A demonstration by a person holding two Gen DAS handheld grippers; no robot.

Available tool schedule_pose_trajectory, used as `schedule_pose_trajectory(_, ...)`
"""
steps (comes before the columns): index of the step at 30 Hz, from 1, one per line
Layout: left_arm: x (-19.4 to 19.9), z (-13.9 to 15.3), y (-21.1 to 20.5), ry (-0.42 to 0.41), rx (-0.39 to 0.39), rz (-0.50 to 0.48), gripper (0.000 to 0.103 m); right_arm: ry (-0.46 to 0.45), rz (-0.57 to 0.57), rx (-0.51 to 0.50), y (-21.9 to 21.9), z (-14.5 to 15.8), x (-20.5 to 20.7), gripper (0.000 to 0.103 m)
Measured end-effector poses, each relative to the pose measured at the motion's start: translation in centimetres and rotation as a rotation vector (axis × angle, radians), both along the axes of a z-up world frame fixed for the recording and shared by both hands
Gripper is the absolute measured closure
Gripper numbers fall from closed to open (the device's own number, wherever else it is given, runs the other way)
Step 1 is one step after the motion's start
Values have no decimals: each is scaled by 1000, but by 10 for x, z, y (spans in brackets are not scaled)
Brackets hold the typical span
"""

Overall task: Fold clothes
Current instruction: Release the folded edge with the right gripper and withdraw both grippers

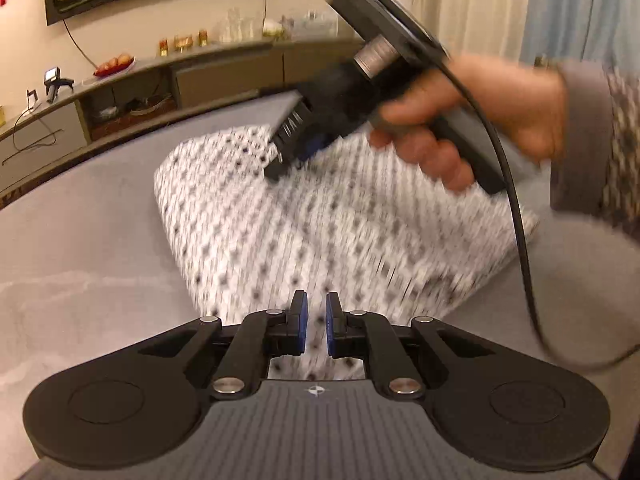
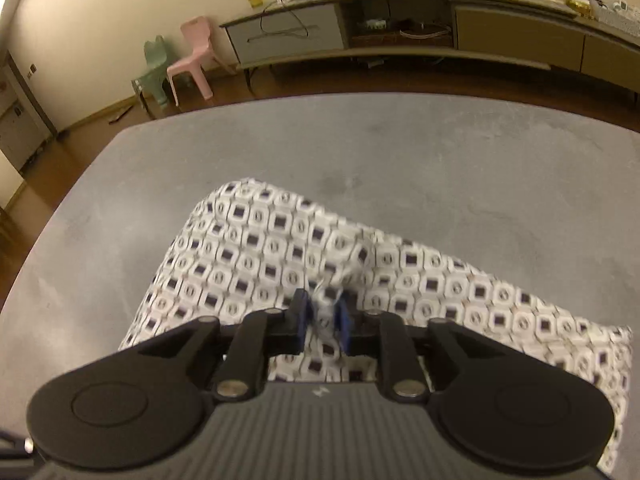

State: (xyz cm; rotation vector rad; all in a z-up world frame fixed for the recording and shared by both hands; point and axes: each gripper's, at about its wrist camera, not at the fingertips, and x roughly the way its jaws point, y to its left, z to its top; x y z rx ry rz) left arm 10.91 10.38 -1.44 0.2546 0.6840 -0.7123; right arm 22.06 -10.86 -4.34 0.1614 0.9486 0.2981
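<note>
Both wrist views — close, downward, shared garment

- Warm yellowish indoor light in both views, moderately dim; no hard shadows on the grey surface.
- Left wrist view: heavy motion blur on the patterned cloth, print smeared into streaks; the hand at upper right and the gripper it holds are smeared too.
- Same view: own fingers at lower centre stay sharp.
- Right wrist view: cloth print mostly crisp, slight blur at the fingers and the fabric between them.
- Strong fisheye bend: sideboard and surface edges curve; dark vignette in the corners.
- Small glints on the metal pivot pins.
</note>
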Motion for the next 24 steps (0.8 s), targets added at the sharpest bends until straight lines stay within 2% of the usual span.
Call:
schedule_pose_trajectory(1, 1, 7, 2, -6, -38, 3, 92, -18, -13, -2, -3, 6, -9, 66)
schedule_pose_trajectory(2, 4, 11, 3, -9, -62, 17, 92, -70, -42, -10, -7, 14, -23, 52)
schedule_pose_trajectory(3, 6, 14, 4, -11, -85, 32, 92, -124, -68, -17, -12, 21, -38, 52)
schedule_pose_trajectory(4, 11, 14, 4, -5, -89, 57, 92, -169, -73, -13, -14, 26, -55, 53)
schedule_pose_trajectory(5, 17, 12, 4, 5, -84, 86, 92, -181, -42, 8, -13, 27, -68, 64)
schedule_pose_trajectory(6, 25, 7, 3, 18, -70, 111, 92, -181, -2, 27, -11, 25, -81, 82)
schedule_pose_trajectory(7, 31, 2, 2, 27, -49, 137, 92, -151, 54, 33, -5, 18, -94, 87)
schedule_pose_trajectory(10, 47, -15, 0, 50, 13, 192, 92, -99, 161, -20, 16, -8, -131, 88)
schedule_pose_trajectory(11, 52, -20, -1, 58, 33, 210, 92, -106, 185, -48, 23, -14, -143, 88)
schedule_pose_trajectory(13, 56, -12, -4, 72, 43, 214, 92, -167, 221, -108, 30, -16, -164, 88)
schedule_pose_trajectory(14, 56, -7, -6, 72, 42, 214, 92, -160, 238, -115, 32, -14, -167, 86)
schedule_pose_trajectory(16, 55, 10, -11, 51, -1, 191, 92, -129, 266, -99, 33, -8, -168, 86)
schedule_pose_trajectory(18, 61, 24, -20, 23, -29, 164, 92, -142, 272, -63, 29, 1, -166, 85)
schedule_pose_trajectory(21, 85, 31, -45, -10, 8, 146, 92, -180, 240, -21, 17, 11, -167, 77)
schedule_pose_trajectory(24, 110, 24, -65, 3, 45, 168, 92, -110, 284, -27, 13, -6, -175, 76)
